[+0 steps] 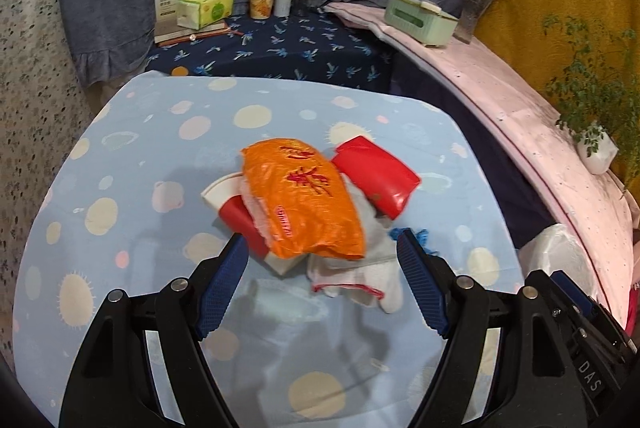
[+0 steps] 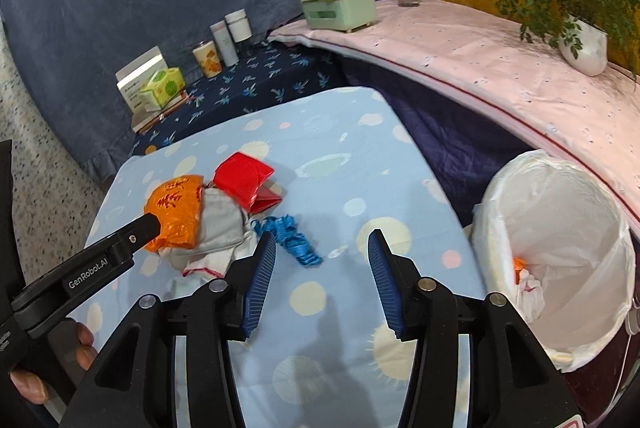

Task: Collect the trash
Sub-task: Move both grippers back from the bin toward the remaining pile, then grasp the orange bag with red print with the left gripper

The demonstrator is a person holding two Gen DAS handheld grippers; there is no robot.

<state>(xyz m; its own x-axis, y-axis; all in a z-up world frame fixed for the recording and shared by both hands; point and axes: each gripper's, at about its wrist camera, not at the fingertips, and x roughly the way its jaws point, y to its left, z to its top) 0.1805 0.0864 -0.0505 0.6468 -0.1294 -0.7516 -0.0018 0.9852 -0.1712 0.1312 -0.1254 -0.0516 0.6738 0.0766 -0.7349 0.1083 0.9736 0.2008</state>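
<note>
Trash lies heaped on the dotted tablecloth [image 1: 120, 155]: the orange wrapper [image 1: 304, 199] sits just ahead of our left claw [image 1: 320, 242], between its spread, empty jaws, its long axis running away from us and slightly leftward. Our left claw is nearer it than our right claw [image 2: 322, 242], which is also released and empty, with the blue scrap [image 2: 292, 236] just ahead-left. The lined bin [image 2: 560, 260] stands to its right. Beneath the wrapper, red packets [image 1: 376, 179] and white cloth [image 1: 360, 268] overlap; we cannot tell how many pieces are buried.
</note>
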